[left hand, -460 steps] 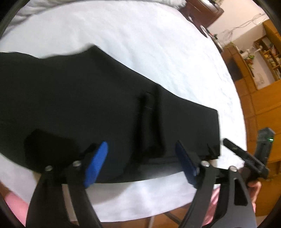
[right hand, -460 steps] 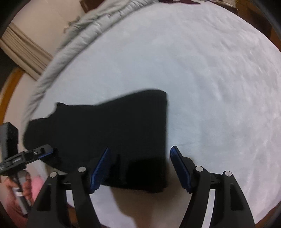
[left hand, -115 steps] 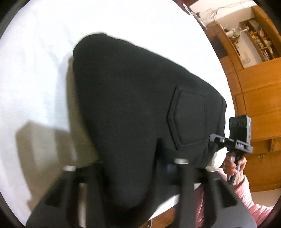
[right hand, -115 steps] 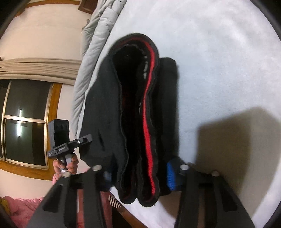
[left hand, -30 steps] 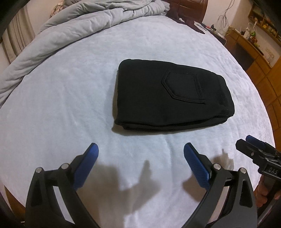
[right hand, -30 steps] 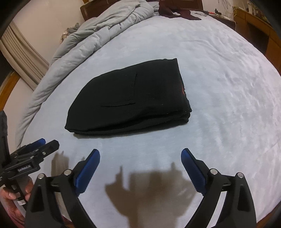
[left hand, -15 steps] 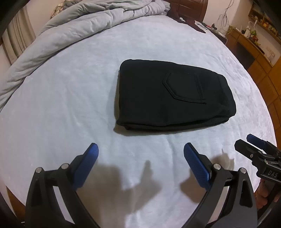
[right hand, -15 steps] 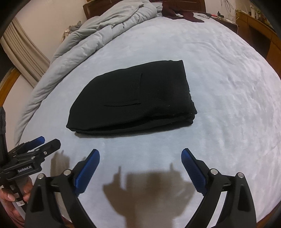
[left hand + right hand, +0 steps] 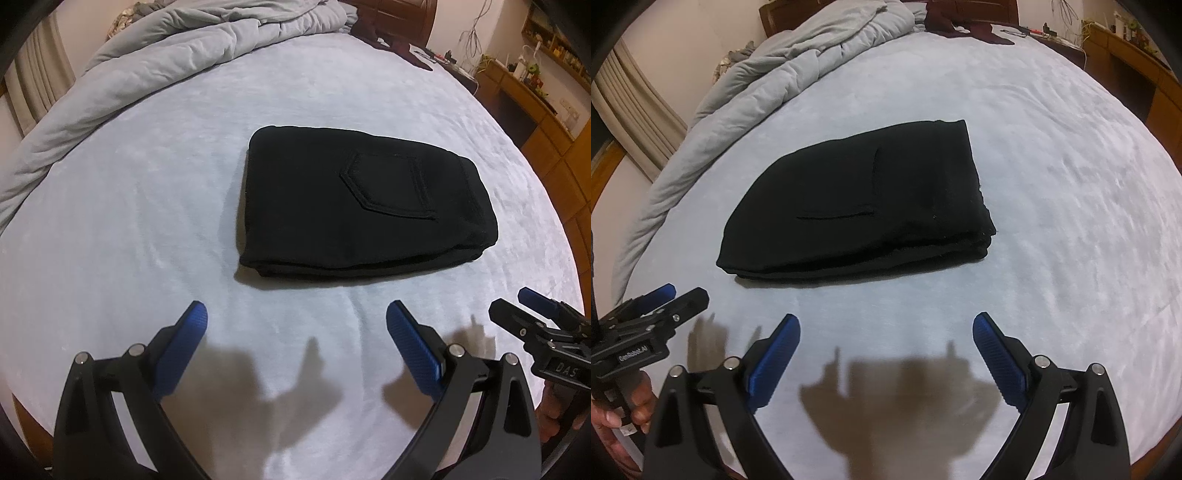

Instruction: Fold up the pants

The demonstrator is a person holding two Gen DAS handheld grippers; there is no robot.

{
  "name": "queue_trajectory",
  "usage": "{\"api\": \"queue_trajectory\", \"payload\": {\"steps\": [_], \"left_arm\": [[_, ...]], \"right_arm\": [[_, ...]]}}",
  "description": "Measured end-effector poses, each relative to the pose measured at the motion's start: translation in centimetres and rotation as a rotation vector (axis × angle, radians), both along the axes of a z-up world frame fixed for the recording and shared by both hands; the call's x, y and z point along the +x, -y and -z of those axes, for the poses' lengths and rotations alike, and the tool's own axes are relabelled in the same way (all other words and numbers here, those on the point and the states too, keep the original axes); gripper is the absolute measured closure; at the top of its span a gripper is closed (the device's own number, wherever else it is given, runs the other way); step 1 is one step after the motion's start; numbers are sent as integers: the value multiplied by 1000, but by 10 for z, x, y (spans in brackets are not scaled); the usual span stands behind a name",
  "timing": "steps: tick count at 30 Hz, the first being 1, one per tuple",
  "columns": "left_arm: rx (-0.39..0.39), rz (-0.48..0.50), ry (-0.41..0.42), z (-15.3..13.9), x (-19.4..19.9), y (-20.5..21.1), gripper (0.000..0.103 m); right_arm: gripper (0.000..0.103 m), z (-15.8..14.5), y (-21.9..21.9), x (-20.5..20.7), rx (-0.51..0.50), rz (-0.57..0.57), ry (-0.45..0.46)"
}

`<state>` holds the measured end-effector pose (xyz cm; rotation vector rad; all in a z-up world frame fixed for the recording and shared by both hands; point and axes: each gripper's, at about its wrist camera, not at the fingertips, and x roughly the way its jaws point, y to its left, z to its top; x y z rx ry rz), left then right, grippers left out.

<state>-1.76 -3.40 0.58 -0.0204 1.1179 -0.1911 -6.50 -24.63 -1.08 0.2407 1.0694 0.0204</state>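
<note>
Two grippers hover side by side above the near edge of the bed [image 9: 110,192], both with their blue-padded fingers spread wide and nothing between them. The left gripper [image 9: 295,328] and the right gripper [image 9: 884,334] each cast a shadow on the pale sheet just below. The black pants [image 9: 354,206] lie folded into a thick, compact bundle in the middle of the bed, a little beyond the fingertips and touched by neither gripper. A back pocket [image 9: 388,184] faces up on the top layer, and the stacked folded edges show along the side nearest the grippers. A rumpled grey duvet [image 9: 177,55] is bunched along the far left side of the bed, well apart from the pants. Wooden cabinets [image 9: 546,122] stand off to the right.
</note>
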Motion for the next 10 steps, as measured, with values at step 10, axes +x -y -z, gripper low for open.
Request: {"api": "queue_trajectory", "payload": {"steps": [10], "left_arm": [[-18,-3,-24,3,1,-1,6]], "right_arm": [[8,9,4,0,8,18,-23]]}}
